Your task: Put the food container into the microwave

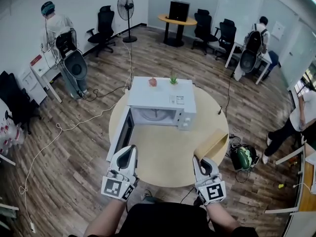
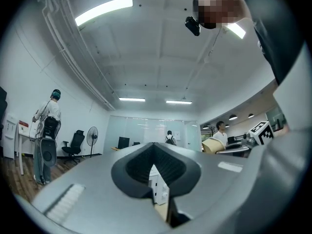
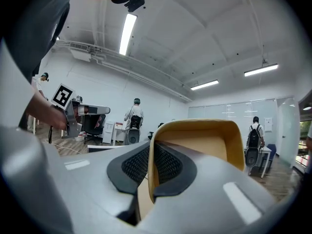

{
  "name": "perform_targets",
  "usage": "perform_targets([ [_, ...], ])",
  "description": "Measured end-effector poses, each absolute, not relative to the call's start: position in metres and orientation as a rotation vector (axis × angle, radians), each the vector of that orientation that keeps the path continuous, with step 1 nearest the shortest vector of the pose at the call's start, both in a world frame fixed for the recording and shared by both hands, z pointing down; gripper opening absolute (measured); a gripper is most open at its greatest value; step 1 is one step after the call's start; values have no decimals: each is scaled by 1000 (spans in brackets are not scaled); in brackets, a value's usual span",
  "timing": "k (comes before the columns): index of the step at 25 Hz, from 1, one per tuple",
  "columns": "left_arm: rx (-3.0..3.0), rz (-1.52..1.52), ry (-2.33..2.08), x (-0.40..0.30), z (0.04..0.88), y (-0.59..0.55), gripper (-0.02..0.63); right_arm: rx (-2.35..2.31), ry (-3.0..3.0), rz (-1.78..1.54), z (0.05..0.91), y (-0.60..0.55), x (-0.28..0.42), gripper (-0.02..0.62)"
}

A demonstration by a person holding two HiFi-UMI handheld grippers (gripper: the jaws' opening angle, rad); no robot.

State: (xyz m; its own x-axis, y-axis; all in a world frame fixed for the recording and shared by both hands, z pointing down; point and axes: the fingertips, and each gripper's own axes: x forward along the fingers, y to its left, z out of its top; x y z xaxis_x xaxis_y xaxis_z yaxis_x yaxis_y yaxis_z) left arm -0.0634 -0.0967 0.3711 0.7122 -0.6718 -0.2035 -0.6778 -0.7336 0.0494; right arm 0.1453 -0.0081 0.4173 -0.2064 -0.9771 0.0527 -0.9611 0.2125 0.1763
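Jaws: right gripper (image 1: 197, 160) pinching food container (image 1: 213, 143) rim, left gripper (image 1: 131, 150) closed, microwave (image 1: 159, 98) open.

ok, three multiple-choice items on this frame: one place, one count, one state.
1. Where is the tan open-topped food container?
A. inside the microwave
B. in the right gripper, over the round beige table
C. on the floor

2. How many small things stand on top of the white microwave?
A. none
B. two
C. five

3. The microwave's door is:
A. swung open
B. shut
C. taken off

Key:
1 B: the right gripper view shows its jaws clamped on the container's wall.
2 B: a pinkish thing and a small green plant.
3 A: it hangs out to the left, with the cavity showing.
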Motion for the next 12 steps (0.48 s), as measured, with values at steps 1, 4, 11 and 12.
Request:
perform_targets([
  [1,-2890,325,1116,-64,372,-106,-2,1879,-2312,-157,418,-16,142,12],
  [4,-2915,323,1078,-67,377,-131,-2,1903,-2274,-144,422,-39,137,12],
  [11,-2952,330,1031,-74,386,-173,-2,1906,-2232,-157,422,-81,122,12],
  [12,-2951,331,1030,-74,386,-177,-2,1902,-2231,-157,422,-86,122,12],
])
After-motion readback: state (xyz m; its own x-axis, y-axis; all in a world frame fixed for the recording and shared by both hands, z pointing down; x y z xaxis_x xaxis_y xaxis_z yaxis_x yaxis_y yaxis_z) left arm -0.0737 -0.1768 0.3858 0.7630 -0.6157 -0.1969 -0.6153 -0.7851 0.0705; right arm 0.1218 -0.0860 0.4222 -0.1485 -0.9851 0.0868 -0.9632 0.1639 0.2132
